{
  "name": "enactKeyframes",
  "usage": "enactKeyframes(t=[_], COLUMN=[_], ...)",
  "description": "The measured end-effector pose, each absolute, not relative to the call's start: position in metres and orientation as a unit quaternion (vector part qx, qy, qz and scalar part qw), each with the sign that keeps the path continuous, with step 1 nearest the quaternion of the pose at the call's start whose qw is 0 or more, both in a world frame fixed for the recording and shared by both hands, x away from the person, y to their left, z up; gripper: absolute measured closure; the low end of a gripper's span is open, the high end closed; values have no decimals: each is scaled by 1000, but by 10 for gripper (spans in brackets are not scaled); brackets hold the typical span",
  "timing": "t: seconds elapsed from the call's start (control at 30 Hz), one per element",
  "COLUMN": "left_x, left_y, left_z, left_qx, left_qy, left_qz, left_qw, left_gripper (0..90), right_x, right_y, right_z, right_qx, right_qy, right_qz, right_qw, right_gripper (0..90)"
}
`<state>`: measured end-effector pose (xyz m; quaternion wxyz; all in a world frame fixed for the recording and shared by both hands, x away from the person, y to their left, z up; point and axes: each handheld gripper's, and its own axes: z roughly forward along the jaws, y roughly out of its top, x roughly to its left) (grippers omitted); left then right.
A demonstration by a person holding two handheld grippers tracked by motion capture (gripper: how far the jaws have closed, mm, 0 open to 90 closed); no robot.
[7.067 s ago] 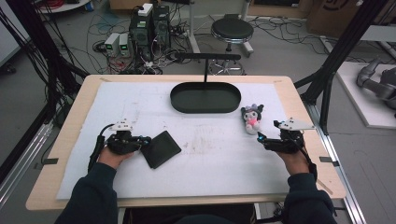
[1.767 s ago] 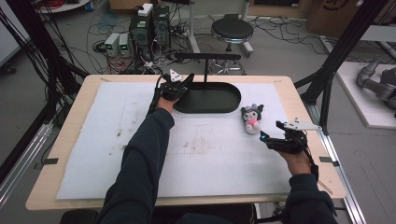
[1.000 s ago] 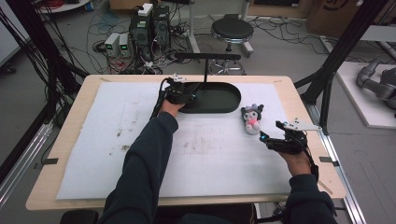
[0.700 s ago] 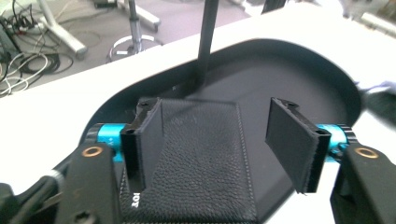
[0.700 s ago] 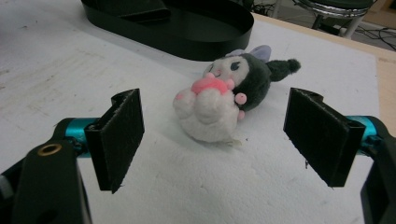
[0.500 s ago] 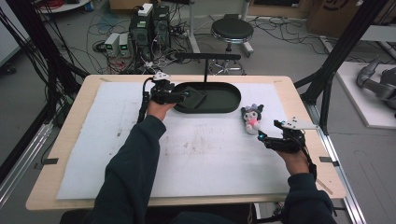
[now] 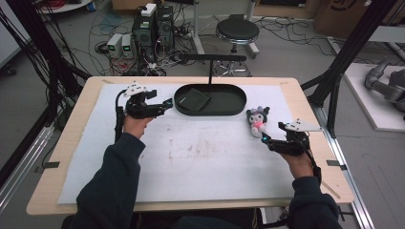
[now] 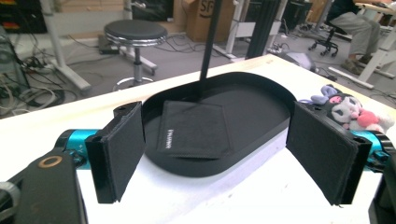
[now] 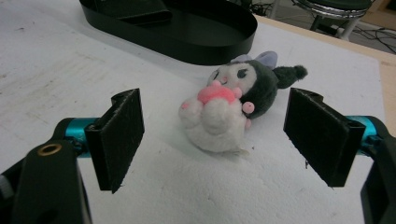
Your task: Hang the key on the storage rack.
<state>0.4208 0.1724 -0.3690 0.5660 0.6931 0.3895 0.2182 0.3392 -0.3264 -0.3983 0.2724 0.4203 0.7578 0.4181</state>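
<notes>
A flat black square pouch [image 7: 193, 98] [image 8: 194, 128] lies in the left half of the black oval tray [image 7: 229, 107] [image 8: 261, 100] at the table's back middle. My left gripper [image 7: 162, 106] [image 8: 224, 158] hovers just left of the tray, open and holding nothing, jaws aimed at the pouch. A small plush toy [image 7: 257, 121] [image 9: 229, 105], dark-hooded with a white body and pink patches, lies on the white mat right of the tray. My right gripper [image 7: 266, 140] [image 9: 219, 140] stands open just short of the plush, with nothing between its pads.
A white mat [image 7: 191, 157] covers the wooden table [image 7: 305, 98]. A thin black post [image 7: 210, 71] rises behind the tray. Beyond the table's far edge stand a round stool [image 7: 237, 31], computers and cables on the floor.
The left gripper carried the black pouch from the mat's front left to the tray, let it go there, and has drawn back to the left. The right gripper has stayed put.
</notes>
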Motion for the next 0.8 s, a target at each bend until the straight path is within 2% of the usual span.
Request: enactKeyframes(t=[0.37,0.6,0.67,0.73,0.8], left_x=[384,365,363,360,358], left_y=[203,213,216,218,220], left_z=[-387,-398,-401,-404,-407], left_qx=[684,685,680,682,685], left_qy=[406,386,385,390,393], left_qz=[222,245,235,232,230], left_qw=[564,568,578,574,568], left_gripper=[186,191,193,198,198], right_x=[342,343,344,347,349], right_y=[-322,-319,-317,-315,-313], right_z=[-398,-397,-397,-396,-394], right_qx=[427,428,437,454,454], right_qy=[757,755,752,749,752], right_qz=[411,405,400,395,389], right_qw=[276,286,289,275,277], right_gripper=[204,205,204,215,274])
